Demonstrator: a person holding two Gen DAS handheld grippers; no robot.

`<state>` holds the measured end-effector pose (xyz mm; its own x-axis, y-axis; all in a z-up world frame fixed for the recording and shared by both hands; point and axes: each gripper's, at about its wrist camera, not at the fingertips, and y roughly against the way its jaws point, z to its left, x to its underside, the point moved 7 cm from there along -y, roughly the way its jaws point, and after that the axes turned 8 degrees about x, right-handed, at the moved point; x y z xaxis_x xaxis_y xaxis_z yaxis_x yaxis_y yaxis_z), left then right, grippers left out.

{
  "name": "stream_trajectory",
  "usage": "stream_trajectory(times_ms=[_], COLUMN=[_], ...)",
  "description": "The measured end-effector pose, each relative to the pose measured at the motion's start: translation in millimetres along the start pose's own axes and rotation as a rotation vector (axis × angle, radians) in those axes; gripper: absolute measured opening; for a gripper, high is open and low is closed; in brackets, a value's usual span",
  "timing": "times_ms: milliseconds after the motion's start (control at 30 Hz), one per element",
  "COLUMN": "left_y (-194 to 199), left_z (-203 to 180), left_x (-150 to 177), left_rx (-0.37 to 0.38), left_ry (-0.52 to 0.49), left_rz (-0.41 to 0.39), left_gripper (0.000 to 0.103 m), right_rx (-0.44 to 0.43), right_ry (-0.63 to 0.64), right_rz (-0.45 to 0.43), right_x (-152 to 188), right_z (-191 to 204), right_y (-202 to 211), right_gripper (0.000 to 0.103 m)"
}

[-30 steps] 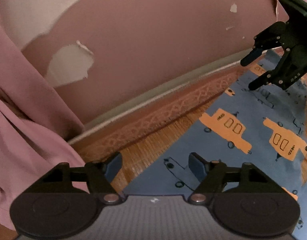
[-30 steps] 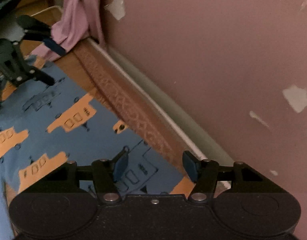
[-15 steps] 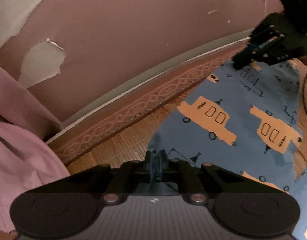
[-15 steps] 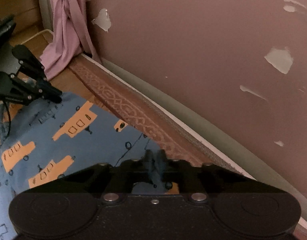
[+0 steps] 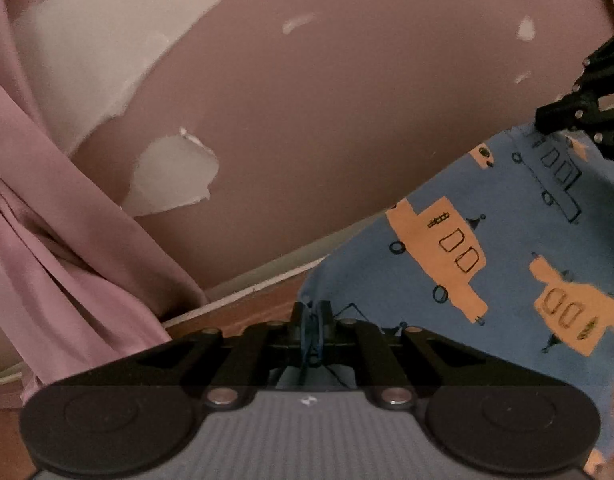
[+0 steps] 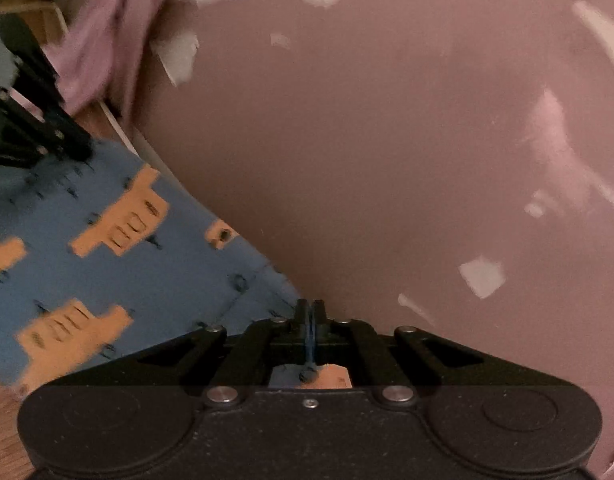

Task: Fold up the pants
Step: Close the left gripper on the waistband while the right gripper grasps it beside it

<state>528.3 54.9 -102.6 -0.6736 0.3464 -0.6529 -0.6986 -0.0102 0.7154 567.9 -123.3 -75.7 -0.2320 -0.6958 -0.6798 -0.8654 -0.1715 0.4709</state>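
Observation:
The pants [image 5: 507,240] are blue cloth printed with orange vehicles. In the left wrist view my left gripper [image 5: 312,314] is shut on one corner of their edge, and the cloth stretches up to the right, where my right gripper [image 5: 547,120] pinches the other corner. In the right wrist view my right gripper [image 6: 310,312] is shut on a corner of the pants [image 6: 87,248], and the left gripper [image 6: 81,150] holds the far corner at upper left. The held edge hangs lifted in front of the wall.
A mauve wall [image 5: 347,120] with patches of peeled paint [image 5: 175,176] stands close ahead. A pink curtain [image 5: 47,240] hangs at the left, also seen as the curtain [image 6: 99,40] at upper left. A skirting board [image 5: 267,276] and wooden floor [image 6: 3,420] lie below.
Both grippers went from open to shut on corners of the pants' edge, then lifted it off the floor, so the wall now fills both views.

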Motion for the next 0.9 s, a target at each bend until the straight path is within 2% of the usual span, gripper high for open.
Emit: stream_trajectory(times_ms=[67, 100, 133, 167, 200, 233, 267, 300, 333, 400, 467, 567, 667, 733, 833, 900], left_y=[-11, -12, -10, -8, -3, 5, 13, 22, 29, 42, 49, 50, 45, 41, 36, 29], left_z=[2, 5, 9, 14, 22, 29, 36, 43, 50, 64, 76, 93, 105, 106, 100, 96], left_x=[5, 6, 5, 5, 5, 6, 8, 12, 18, 34, 48, 63, 68, 64, 55, 52], left_rx=[-0.003, -0.004, 0.000, -0.008, -0.021, -0.026, -0.011, 0.023, 0.072, 0.188, 0.254, 0.326, 0.349, 0.360, 0.371, 0.393], left_ry=[0.004, 0.011, 0.019, 0.026, 0.032, 0.030, 0.020, 0.010, 0.005, 0.011, 0.032, 0.093, 0.163, 0.168, 0.139, 0.131], left_rz=[0.019, 0.000, -0.019, -0.028, -0.046, -0.075, -0.108, -0.130, -0.141, -0.137, -0.098, -0.046, -0.030, -0.034, -0.035, 0.017], left_gripper=[0.012, 0.016, 0.032, 0.044, 0.064, 0.071, 0.072, 0.075, 0.078, 0.079, 0.079, 0.077, 0.064, 0.059, 0.055, 0.050], right_rx=[0.032, 0.036, 0.036, 0.042, 0.043, 0.026, 0.006, -0.030, -0.088, -0.236, -0.356, -0.439, -0.495, -0.484, -0.494, -0.488], right_ry=[-0.002, -0.017, -0.038, -0.055, -0.069, -0.084, -0.086, -0.088, -0.092, -0.098, -0.094, -0.096, -0.067, -0.027, -0.050, -0.082], right_rz=[0.045, 0.062, 0.073, 0.083, 0.075, 0.048, 0.030, 0.010, -0.016, -0.063, -0.094, -0.080, -0.045, -0.018, 0.023, 0.056], right_x=[5, 7, 9, 10, 9, 5, 1, -4, -8, -20, -34, -57, -71, -66, -68, -68], right_z=[4, 5, 4, 1, -2, -4, -2, -1, 3, 13, 27, 50, 66, 65, 59, 58], right_y=[-17, -24, -29, -31, -30, -26, -20, -15, -10, -3, -7, -25, -38, -38, -37, -44], right_gripper=[0.000, 0.000, 0.000, 0.006, 0.016, 0.020, 0.031, 0.041, 0.047, 0.074, 0.081, 0.084, 0.084, 0.084, 0.078, 0.071])
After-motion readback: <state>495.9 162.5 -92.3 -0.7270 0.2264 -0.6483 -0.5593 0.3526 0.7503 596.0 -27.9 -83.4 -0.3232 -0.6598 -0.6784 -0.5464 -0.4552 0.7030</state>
